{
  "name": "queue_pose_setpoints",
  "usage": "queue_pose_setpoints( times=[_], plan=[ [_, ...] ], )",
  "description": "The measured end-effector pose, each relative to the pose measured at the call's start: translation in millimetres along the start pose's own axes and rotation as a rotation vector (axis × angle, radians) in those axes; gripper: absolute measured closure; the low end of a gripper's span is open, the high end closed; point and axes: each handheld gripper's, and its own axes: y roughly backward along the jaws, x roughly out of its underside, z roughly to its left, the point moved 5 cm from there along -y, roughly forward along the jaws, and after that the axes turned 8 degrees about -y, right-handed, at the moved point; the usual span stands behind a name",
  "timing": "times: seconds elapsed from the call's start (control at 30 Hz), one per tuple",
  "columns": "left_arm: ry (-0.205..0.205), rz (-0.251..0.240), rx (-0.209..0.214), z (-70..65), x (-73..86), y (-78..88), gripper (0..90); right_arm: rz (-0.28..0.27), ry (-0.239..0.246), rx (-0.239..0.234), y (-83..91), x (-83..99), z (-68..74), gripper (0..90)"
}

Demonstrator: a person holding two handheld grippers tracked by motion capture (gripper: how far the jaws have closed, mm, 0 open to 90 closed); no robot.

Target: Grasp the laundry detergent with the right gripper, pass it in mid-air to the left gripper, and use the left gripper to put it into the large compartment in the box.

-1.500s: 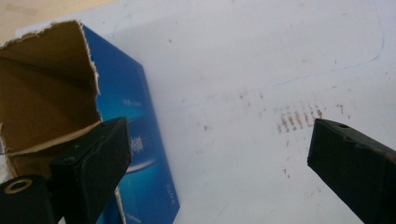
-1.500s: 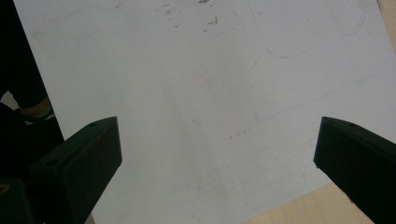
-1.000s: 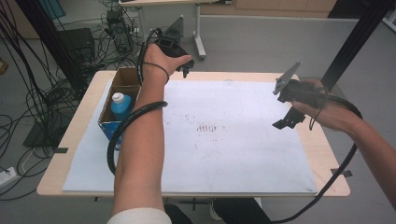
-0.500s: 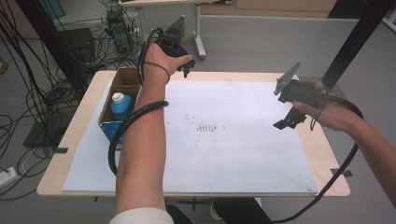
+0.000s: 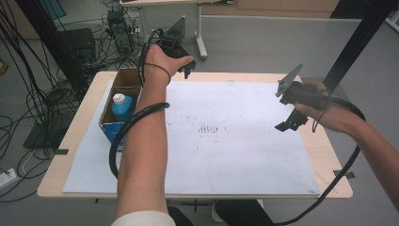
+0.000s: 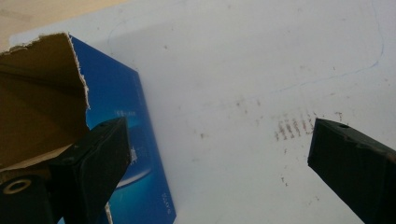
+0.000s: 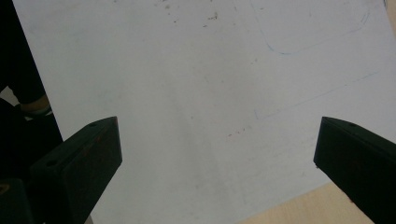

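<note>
At the table's far left edge your left gripper (image 5: 184, 66) hangs just past the torn cardboard box (image 5: 123, 89), jaws spread wide and empty in the left gripper view, with the box's blue printed side (image 6: 135, 154) right beside the near jaw. Your right gripper (image 5: 289, 123) floats over the right side of the white paper sheet (image 5: 235, 155), jaws also wide, nothing between them. The white bottle with a blue cap (image 5: 121, 106) stands upright inside the box, well apart from both grippers. Risk, as I judge it: reaching in from this far side, a jaw could catch the ragged box rim and drag or tip the light box, toppling the bottle; your trailing cable (image 5: 123, 136) lies by the box and could snag it too. Cardboard looks rough and torn; bottle smooth, rounded plastic, likely slippery; paper flat, matte, smudged with faint marks (image 5: 207, 128).
</note>
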Motion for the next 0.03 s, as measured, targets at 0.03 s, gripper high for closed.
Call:
queue_pose_setpoints(
  times=[0.03],
  plan=[
    [0.003,0.000,0.001,0.1,0.1,-0.1,6.5,0.002,0.000,0.000,-0.2,0.2,-0.4,0.9]
  ],
)
